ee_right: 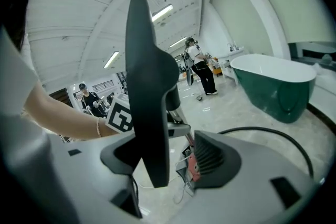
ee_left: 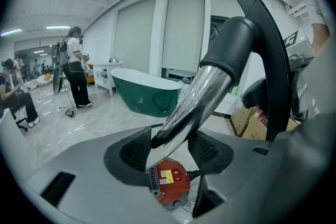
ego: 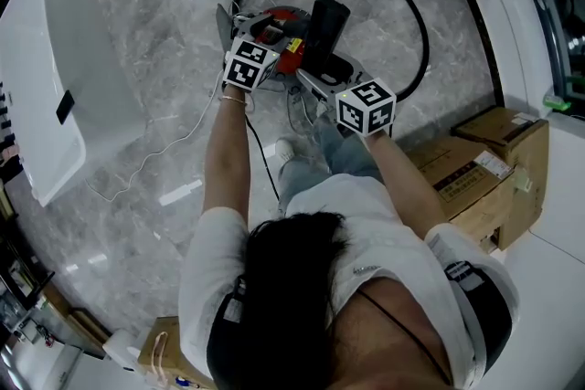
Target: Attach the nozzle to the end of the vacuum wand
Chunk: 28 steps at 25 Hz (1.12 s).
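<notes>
In the left gripper view a chrome vacuum wand (ee_left: 194, 102) runs up from between the pads into a dark grey collar (ee_left: 236, 44) on the flat black nozzle (ee_left: 265, 39). My left gripper (ee_left: 170, 150) is shut on the wand's lower end, above the red vacuum body (ee_left: 168, 182). In the right gripper view the nozzle (ee_right: 149, 86) stands upright between the jaws of my right gripper (ee_right: 169, 159), which is open, with a gap on the right side. From the head view, the left gripper (ego: 239, 25) and right gripper (ego: 315, 79) flank the nozzle (ego: 325, 30) over the vacuum (ego: 285, 50).
A black hose (ego: 407, 0) loops over the marble floor behind the vacuum. A white bathtub (ego: 55, 78) stands at left, cardboard boxes (ego: 484, 169) at right, and a thin cable (ego: 174, 142) lies on the floor. A green bathtub (ee_left: 147, 93) and standing people (ee_left: 76, 68) are farther off.
</notes>
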Available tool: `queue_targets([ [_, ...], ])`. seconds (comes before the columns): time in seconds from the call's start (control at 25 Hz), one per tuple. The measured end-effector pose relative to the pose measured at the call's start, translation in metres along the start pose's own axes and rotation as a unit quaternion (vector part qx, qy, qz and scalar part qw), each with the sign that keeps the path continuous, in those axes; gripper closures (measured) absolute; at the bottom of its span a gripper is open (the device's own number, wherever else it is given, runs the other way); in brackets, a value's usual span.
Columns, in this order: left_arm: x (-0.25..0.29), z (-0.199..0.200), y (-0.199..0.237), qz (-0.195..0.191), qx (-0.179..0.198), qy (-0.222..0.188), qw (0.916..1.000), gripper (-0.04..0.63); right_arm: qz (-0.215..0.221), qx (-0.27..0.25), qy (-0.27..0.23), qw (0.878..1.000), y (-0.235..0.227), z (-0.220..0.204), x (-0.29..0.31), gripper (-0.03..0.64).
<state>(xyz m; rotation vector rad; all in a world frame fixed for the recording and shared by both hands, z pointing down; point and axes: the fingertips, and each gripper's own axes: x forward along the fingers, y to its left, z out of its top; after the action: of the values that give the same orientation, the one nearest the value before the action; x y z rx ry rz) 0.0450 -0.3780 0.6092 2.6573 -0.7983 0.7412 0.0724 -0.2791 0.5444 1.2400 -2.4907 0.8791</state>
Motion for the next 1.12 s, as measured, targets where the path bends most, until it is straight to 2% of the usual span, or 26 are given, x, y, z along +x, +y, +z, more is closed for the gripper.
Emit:
queue_targets([
  [0.16, -0.001, -0.003, -0.002, -0.008, 0.01, 0.008, 0.9999, 0.38, -0.022, 0.005, -0.019, 1.0, 0.0, 0.007, -0.01, 0.321],
  [0.36, -0.001, -0.009, -0.005, -0.003, 0.022, 0.014, 0.9997, 0.38, -0.016, 0.001, -0.036, 0.999, 0.009, 0.013, -0.021, 0.319],
  [1.12, -0.022, -0.035, -0.016, -0.008, 0.031, 0.039, 0.9987, 0.38, -0.013, -0.01, -0.04, 0.999, 0.035, 0.008, -0.036, 0.319],
])
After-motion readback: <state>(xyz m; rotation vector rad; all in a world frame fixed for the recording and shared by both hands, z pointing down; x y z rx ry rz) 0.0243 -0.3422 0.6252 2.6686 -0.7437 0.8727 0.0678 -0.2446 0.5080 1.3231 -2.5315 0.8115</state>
